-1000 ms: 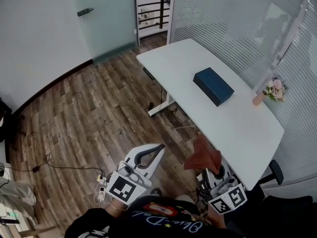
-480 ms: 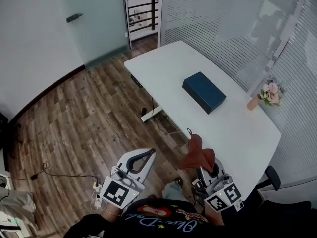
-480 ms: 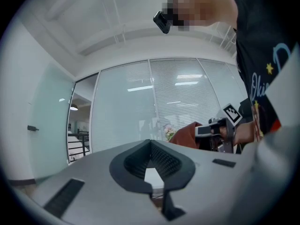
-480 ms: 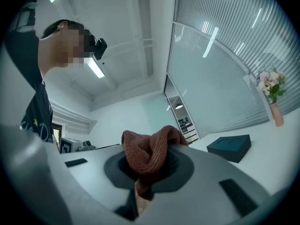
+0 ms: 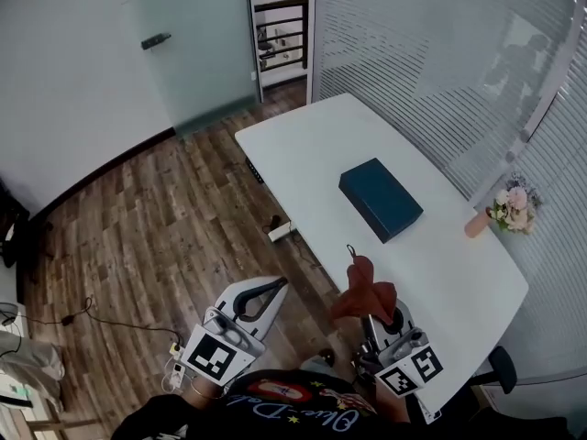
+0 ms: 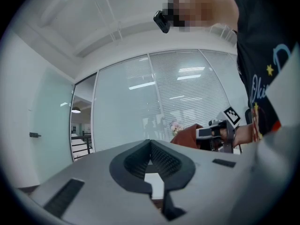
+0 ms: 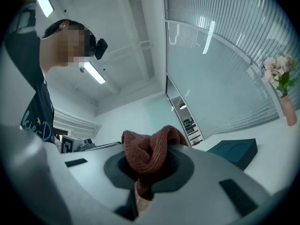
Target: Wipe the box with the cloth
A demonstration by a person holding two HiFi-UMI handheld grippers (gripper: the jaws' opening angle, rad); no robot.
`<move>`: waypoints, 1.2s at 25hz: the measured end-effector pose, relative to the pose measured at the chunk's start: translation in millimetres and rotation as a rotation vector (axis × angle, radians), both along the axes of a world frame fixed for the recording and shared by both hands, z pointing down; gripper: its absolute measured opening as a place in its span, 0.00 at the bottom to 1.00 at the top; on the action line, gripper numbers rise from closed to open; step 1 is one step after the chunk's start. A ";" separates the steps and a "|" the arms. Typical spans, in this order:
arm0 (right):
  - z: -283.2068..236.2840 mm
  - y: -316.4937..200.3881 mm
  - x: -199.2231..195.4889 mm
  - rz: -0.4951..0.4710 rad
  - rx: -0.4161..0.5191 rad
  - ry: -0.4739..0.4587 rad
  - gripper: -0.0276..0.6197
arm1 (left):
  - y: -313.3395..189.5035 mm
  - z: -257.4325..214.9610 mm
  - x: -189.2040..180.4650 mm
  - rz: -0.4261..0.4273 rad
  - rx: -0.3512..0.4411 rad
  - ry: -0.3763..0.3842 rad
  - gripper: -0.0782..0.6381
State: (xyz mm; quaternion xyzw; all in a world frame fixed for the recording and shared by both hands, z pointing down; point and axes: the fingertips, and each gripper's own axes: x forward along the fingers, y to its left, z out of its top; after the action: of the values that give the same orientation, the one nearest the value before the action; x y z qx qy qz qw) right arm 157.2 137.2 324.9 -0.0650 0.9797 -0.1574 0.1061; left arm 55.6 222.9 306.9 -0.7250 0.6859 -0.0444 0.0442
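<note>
The white table carries the dark blue box near its middle. The rust cloth stands up from the right claw, which is clamped on it at the table's near edge. The left claw is pinched together, empty.

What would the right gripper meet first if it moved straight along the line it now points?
Probably nothing nearby. The right gripper, shut on the cloth, aims above the table; the box sits right of that line. Depth is unclear.
</note>
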 end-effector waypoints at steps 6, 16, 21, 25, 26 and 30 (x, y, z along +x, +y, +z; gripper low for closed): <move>4.1 -38.5 5.2 0.009 -0.014 0.008 0.08 | -42.1 4.2 3.9 0.018 -0.018 -0.010 0.11; 4.1 -105.2 40.8 0.109 0.020 0.013 0.08 | -109.6 10.6 5.1 0.049 -0.013 0.014 0.11; 16.3 -124.8 49.1 0.161 0.002 0.043 0.08 | -145.5 18.4 20.8 0.150 -0.015 0.039 0.11; 18.8 -150.8 46.2 0.255 0.005 0.057 0.08 | -184.3 27.0 2.1 0.217 -0.022 0.057 0.11; 16.0 -158.7 43.3 0.284 0.008 0.055 0.08 | -197.0 27.9 -3.7 0.242 -0.018 0.066 0.11; -3.1 -190.2 19.1 0.390 0.007 0.011 0.08 | -245.1 15.9 -28.3 0.350 0.017 0.063 0.11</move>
State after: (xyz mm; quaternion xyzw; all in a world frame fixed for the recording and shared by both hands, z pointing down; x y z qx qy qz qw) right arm 176.2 -53.0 321.8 -0.2542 0.9496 -0.1299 0.1297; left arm 27.3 -22.2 322.9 -0.8340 0.5506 -0.0073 0.0359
